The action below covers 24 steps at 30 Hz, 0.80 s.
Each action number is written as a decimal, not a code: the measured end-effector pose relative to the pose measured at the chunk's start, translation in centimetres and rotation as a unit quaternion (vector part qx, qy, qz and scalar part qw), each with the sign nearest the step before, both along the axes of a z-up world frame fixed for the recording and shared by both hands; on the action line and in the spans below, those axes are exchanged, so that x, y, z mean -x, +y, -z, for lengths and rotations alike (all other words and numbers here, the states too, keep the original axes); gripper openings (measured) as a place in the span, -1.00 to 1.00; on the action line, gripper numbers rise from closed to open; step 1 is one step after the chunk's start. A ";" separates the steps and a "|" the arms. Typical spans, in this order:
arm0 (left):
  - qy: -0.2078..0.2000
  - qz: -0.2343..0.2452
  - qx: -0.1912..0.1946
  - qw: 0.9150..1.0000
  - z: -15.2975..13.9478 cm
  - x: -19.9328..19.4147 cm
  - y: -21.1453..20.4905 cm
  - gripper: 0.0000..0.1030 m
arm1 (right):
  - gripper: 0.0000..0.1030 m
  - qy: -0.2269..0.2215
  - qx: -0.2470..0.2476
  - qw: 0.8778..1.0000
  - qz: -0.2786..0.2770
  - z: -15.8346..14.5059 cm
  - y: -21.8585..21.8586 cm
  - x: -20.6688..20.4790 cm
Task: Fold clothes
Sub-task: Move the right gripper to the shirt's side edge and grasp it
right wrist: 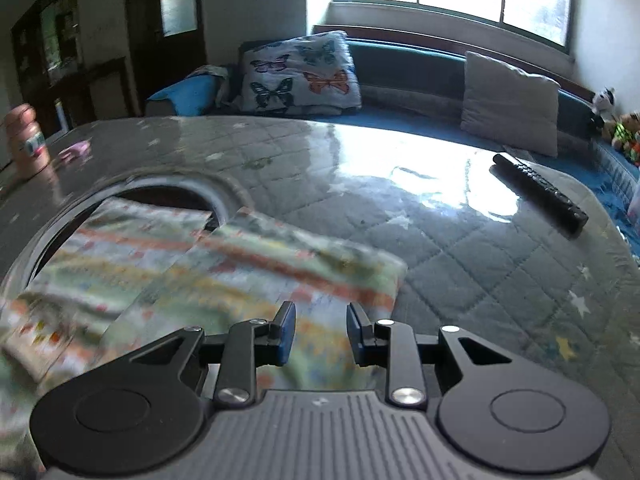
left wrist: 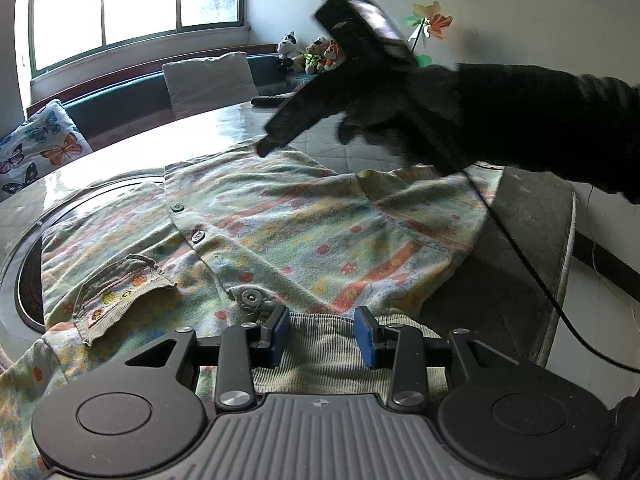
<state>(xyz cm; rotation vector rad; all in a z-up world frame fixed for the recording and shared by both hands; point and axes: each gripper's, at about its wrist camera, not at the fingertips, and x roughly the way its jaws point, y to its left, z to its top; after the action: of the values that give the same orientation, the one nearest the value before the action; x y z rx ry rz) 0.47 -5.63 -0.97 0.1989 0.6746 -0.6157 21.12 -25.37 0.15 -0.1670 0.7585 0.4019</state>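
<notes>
Right now a pastel striped, flower-printed buttoned shirt (left wrist: pixel 280 224) lies spread on the grey quilted, star-dotted table cover (right wrist: pixel 460 248), partly over a round dark opening. Near its ribbed collar, the left gripper (left wrist: pixel 322 338) hovers with blue pads parted, gripping nothing. Farther right, the right gripper (right wrist: pixel 321 334) hangs narrowly parted above a folded sleeve, empty. A black remote control (right wrist: pixel 540 192) lies far right.

Each hand-held gripper (left wrist: pixel 322 334) (right wrist: pixel 321 334) is black with blue pads (left wrist: pixel 281 336), silver screws and a ribbed grey base; the person's sleeve (left wrist: pixel 540 120) is black.
</notes>
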 end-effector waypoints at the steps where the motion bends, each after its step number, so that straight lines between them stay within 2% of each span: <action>1: 0.000 0.000 -0.001 1.000 0.0 0.0 0.0 -0.22 | -0.46 0.001 0.002 1.000 -0.005 -0.1 -0.1 0.7; 3: -0.002 -0.001 -0.004 1.000 -0.1 0.0 -0.1 -0.22 | -0.34 0.006 0.011 1.000 -0.022 -0.2 -0.3 3.1; 5: -0.004 -0.004 -0.006 1.000 -0.2 0.1 -0.2 -0.21 | -0.32 0.010 0.020 0.999 -0.038 -0.1 -0.4 5.2; 10: -0.023 -0.019 -0.007 1.000 -1.2 0.2 -0.2 -0.04 | -0.02 -0.027 0.057 0.997 -0.049 0.1 -0.4 10.2; 15: -0.034 -0.041 -0.006 0.999 -2.0 0.0 -0.1 0.20 | 0.45 -0.038 0.007 0.999 0.008 -0.5 -3.5 13.4; 19: -0.037 -0.051 -0.008 0.998 -2.2 -0.4 -0.6 0.47 | 0.63 -0.044 -0.020 0.996 0.077 -0.3 -6.7 15.0; 20: -0.039 -0.051 -0.007 0.998 -2.3 -0.5 -0.7 0.51 | 0.64 -0.046 -0.026 0.994 0.100 -0.2 -7.9 15.4; 22: -0.043 -0.053 -0.007 0.998 -2.4 -0.6 -1.0 0.74 | 0.65 -0.049 -0.028 0.989 0.136 0.0 -9.7 15.9; 24: -0.046 -0.056 -0.006 0.997 -2.6 -0.6 -1.3 0.80 | 0.66 -0.051 -0.033 0.983 0.172 0.1 -11.5 16.2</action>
<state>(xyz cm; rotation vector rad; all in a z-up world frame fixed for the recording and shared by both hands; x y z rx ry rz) 1.12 -6.92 1.58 0.1980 0.5955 -0.4917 4.91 -36.91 0.03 0.0078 0.6575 0.0880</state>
